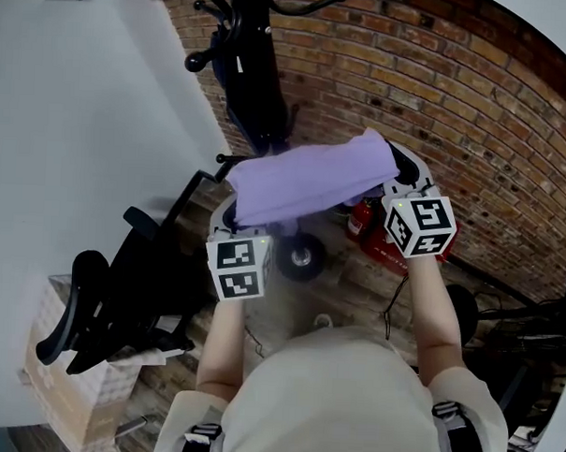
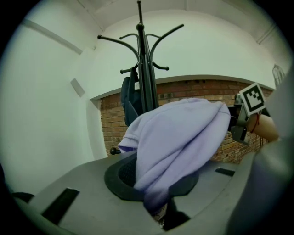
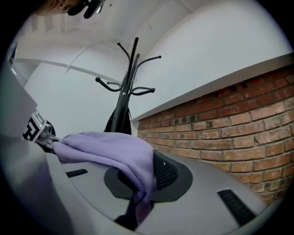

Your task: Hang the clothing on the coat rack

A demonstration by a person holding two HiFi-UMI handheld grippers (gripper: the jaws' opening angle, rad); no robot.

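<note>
Pinching a lavender garment (image 1: pixel 308 179) at both ends: one bunched end clamped in the nearly closed jaws of the left gripper (image 2: pixel 158 209), the other clamped the same way in the right gripper (image 3: pixel 138 206). Stretched roughly level between the two, raised in front of the black coat rack (image 1: pixel 257 69), near it but apart from its hooks. Hanging on that rack, a dark garment (image 2: pixel 128 98). Printed on each gripper's cube, black-and-white square marker codes. Behind, a brick wall (image 1: pixel 438 96).
</note>
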